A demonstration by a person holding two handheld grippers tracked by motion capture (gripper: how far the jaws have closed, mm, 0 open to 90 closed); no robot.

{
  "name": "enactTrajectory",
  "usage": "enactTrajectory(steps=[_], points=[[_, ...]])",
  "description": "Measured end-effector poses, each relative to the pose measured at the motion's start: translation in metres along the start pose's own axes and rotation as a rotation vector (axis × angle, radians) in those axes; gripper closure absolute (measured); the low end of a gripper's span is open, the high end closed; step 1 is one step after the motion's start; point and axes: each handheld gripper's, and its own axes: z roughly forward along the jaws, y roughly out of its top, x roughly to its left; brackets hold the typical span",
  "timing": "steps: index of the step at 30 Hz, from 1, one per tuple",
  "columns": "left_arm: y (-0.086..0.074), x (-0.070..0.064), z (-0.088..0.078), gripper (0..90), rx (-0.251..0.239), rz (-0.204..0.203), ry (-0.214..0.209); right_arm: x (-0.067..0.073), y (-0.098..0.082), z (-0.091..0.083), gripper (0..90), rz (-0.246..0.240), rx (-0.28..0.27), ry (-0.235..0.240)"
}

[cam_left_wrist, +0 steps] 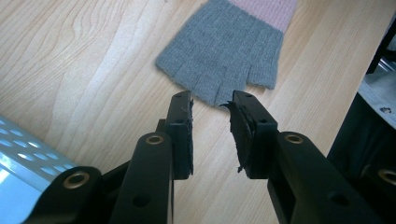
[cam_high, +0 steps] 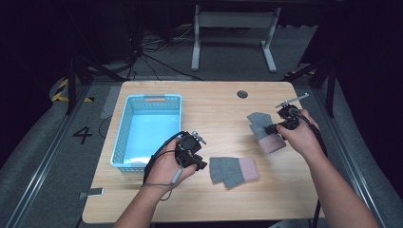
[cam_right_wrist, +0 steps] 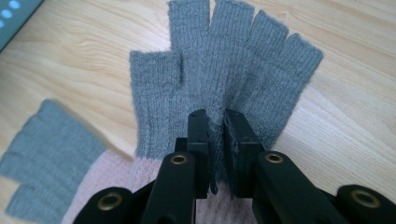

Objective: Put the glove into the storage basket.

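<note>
The right hand-held gripper [cam_right_wrist: 217, 140] pinches a fold of one glove [cam_right_wrist: 219, 84], lifted at 3 o'clock on the desk [cam_high: 218, 109]. The left hand-held gripper [cam_left_wrist: 210, 126] is spread with nothing between its jaws, just short of the other glove [cam_left_wrist: 224, 51], which lies flat at 5 o'clock. A basket [cam_high: 124, 123] sits at 9 o'clock.
</note>
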Motion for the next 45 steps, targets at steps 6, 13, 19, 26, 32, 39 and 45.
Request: enactTrajectory(steps=[6, 13, 19, 26, 32, 39, 45], points=[[0.001, -0.001, -0.001, 69.7, 0.001, 0.006, -0.003, 0.012, -0.001, -0.013, 82.4, -0.078, 0.002, 0.041], [0.001, -0.001, -0.002, 69.7, 0.002, 0.009, -0.002, 0.032, -0.003, -0.022, 82.2, -0.194, 0.021, 0.076], [0.0, -0.002, -0.002, 69.7, -0.003, 0.005, -0.002, 0.048, -0.003, -0.027, 82.1, -0.258, 0.031, 0.102], [-0.001, -0.003, -0.003, 69.7, 0.002, 0.01, 0.0, 0.063, -0.006, -0.026, 82.0, -0.332, 0.049, 0.129], [-0.002, -0.003, -0.003, 69.9, 0.003, 0.007, 0.002, 0.072, -0.008, -0.018, 82.0, -0.382, 0.064, 0.163], [-0.004, -0.003, -0.002, 69.9, 0.013, 0.005, 0.004, 0.083, -0.01, -0.003, 81.9, -0.437, 0.088, 0.203], [-0.006, -0.005, 0.0, 69.9, 0.016, -0.003, 0.004, 0.093, -0.013, 0.01, 81.8, -0.497, 0.11, 0.234]])
